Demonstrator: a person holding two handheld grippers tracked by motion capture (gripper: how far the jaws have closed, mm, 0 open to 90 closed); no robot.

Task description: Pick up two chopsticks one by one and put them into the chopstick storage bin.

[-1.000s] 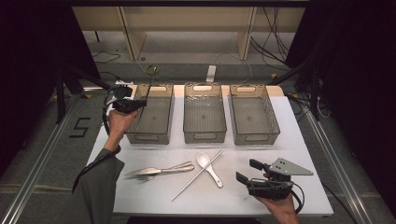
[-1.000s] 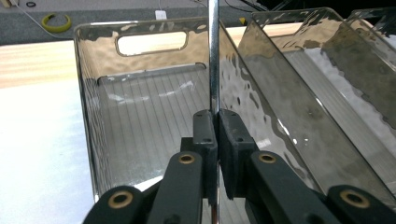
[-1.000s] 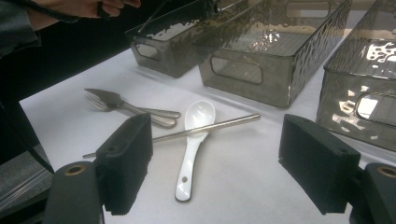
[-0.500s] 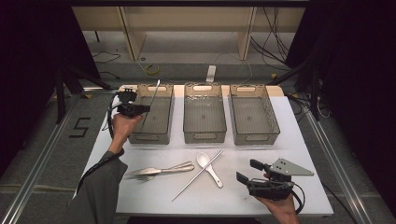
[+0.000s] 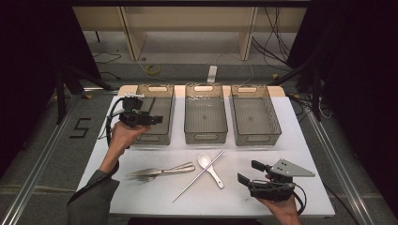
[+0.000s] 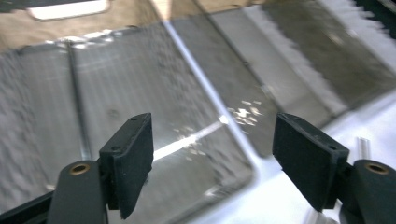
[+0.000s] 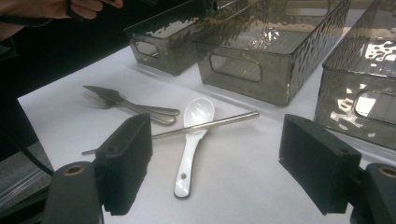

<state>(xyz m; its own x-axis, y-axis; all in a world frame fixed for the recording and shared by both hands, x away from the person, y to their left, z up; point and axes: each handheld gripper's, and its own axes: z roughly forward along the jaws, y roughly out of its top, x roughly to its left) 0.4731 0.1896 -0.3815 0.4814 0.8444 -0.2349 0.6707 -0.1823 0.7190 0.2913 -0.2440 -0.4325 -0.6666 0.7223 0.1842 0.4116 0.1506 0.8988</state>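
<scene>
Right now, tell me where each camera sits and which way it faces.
High view: above the table, looking forward and down; both forearms, left gripper, right gripper.
Left gripper view: on that gripper, facing down into the left bin; open jaws.
Right gripper view: low, facing spoon, chopstick; open jaws.
Shared: spoon.

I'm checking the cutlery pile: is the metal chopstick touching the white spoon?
Touching. In the right gripper view the metal chopstick lies straight across the white spoon, resting where bowl meets handle; the high view shows the same crossing.
</scene>
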